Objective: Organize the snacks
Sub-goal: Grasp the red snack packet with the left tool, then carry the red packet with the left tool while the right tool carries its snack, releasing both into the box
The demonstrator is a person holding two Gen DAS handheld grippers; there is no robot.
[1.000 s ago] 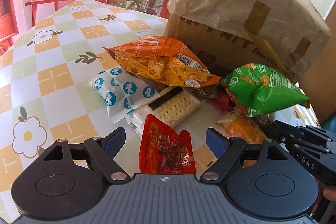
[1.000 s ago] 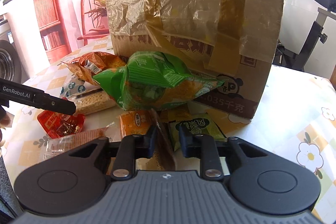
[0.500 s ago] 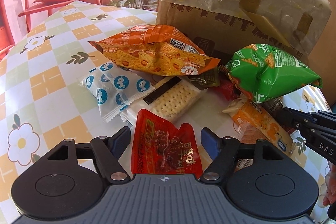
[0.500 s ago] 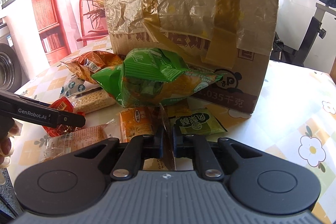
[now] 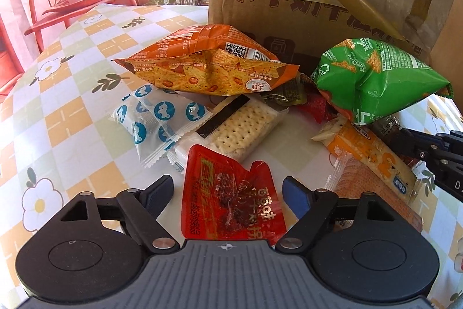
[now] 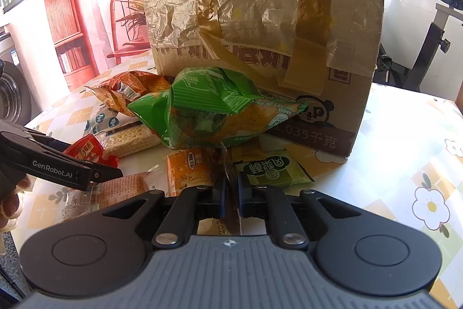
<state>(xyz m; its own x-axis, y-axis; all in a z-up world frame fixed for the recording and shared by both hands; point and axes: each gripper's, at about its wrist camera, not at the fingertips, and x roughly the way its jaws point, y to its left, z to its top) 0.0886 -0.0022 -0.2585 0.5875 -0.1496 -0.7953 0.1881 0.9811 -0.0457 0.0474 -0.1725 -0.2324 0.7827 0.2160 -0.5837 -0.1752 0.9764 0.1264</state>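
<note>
Two hand-held grippers work the snack pile on the worktop (image 5: 66,118). The left hand-held gripper (image 5: 228,190) straddles the red packet (image 5: 231,199), its jaws just narrowing but not yet touching it. The right hand-held gripper (image 6: 230,193) is clenched on a thin dark wrapper (image 6: 231,210), just before the green chip bag (image 6: 211,115).

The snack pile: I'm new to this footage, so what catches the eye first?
A big taped cardboard box looms at the back of the table. Against its front lie a puffy green chip bag and, left of it, an orange chip bag. Nearest the left claw, a red snack packet sits between its open jaws.
</note>
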